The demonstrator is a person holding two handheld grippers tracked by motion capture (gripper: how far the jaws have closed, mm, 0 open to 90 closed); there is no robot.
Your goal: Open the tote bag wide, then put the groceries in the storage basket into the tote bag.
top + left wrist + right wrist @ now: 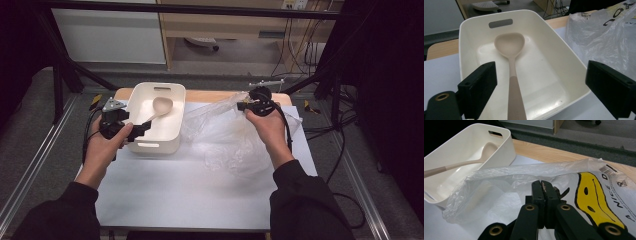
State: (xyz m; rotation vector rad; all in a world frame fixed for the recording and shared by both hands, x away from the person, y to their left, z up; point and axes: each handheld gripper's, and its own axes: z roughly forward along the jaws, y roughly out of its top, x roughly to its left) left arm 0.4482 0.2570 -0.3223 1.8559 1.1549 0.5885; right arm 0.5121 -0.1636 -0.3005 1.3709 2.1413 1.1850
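A beige spoon [161,106] lies in the cream bin [155,86], bowl toward the far wall and handle over the near rim. My left gripper [137,131] sits at that near rim, open. In the left gripper view the spoon [510,45] runs up between the wide-apart jaws of that gripper [541,75] without touching either pad. My right gripper [246,105] is shut on the upper edge of a clear plastic bag [225,135], holding it up off the table. In the right gripper view the jaws of the gripper [541,186] are pressed together at the bag [584,177], which bears a yellow print.
The bin and bag rest on a white mat [190,185] over a wooden table [210,95]. The bag spreads across the mat's right half, right beside the bin. Black frame bars and cables flank the table on both sides.
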